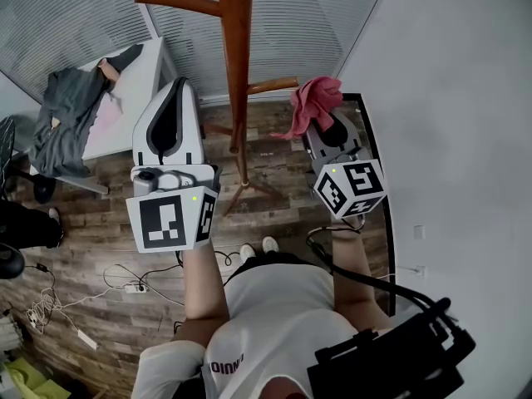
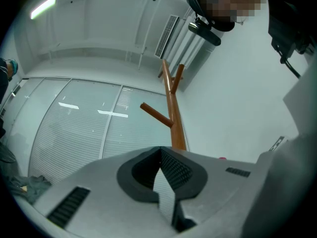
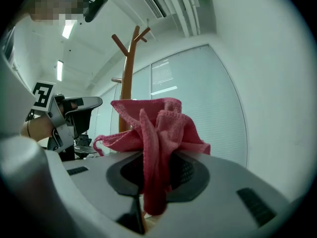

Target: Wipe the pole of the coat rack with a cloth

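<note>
The wooden coat rack pole (image 1: 237, 65) rises up the middle of the head view, with pegs branching off it. My right gripper (image 1: 322, 121) is just right of the pole, shut on a bunched pink cloth (image 1: 315, 105) that sticks out past its tips and stands apart from the pole. In the right gripper view the cloth (image 3: 159, 128) fills the jaws and the pole (image 3: 128, 86) stands behind it. My left gripper (image 1: 176, 90) hangs left of the pole, shut with nothing in it. In the left gripper view the pole (image 2: 172, 114) shows beyond the gripper (image 2: 159, 150).
The rack's splayed feet (image 1: 249, 186) rest on the wood floor. A white table (image 1: 137, 77) with a grey garment (image 1: 66, 119) stands at left. Cables and a power strip (image 1: 83, 293) lie on the floor. A white wall (image 1: 449, 98) closes the right side, and blinds (image 1: 75, 15) cover the windows behind.
</note>
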The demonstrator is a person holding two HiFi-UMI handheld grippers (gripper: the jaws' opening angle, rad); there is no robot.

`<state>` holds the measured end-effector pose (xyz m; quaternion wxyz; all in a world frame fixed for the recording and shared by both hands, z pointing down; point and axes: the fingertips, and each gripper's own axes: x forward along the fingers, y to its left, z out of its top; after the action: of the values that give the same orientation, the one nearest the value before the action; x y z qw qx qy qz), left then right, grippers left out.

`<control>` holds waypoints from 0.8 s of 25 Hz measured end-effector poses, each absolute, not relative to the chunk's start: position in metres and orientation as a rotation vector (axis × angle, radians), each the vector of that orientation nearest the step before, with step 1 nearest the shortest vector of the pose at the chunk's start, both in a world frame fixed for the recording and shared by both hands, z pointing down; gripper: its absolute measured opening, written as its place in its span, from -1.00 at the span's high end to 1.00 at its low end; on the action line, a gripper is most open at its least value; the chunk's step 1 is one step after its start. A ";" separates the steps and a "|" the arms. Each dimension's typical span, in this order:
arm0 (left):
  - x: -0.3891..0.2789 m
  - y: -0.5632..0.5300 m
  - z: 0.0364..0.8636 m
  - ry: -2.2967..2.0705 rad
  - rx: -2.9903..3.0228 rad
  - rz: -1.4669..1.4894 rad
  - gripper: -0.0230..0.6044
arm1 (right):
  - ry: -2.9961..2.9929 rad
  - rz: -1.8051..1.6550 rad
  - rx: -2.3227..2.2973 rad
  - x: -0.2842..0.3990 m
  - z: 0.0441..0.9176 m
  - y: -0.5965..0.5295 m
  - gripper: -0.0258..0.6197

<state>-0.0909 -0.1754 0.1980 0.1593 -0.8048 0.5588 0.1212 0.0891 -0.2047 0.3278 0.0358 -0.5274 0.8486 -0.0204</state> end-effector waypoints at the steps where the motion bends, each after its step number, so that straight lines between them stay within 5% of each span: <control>1: -0.092 -0.175 0.198 1.600 -2.298 0.344 0.89 | 2.617 -0.078 -1.616 0.087 0.333 -0.205 0.63; 20: -0.110 -0.170 0.208 1.669 -2.262 0.304 0.89 | 2.815 -0.217 -1.423 0.015 0.384 -0.202 0.63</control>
<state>-0.1104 -0.1695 0.2079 0.1564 -0.7903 0.5829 0.1062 0.0154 -0.2015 0.3840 -0.0099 -0.4501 0.8903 -0.0685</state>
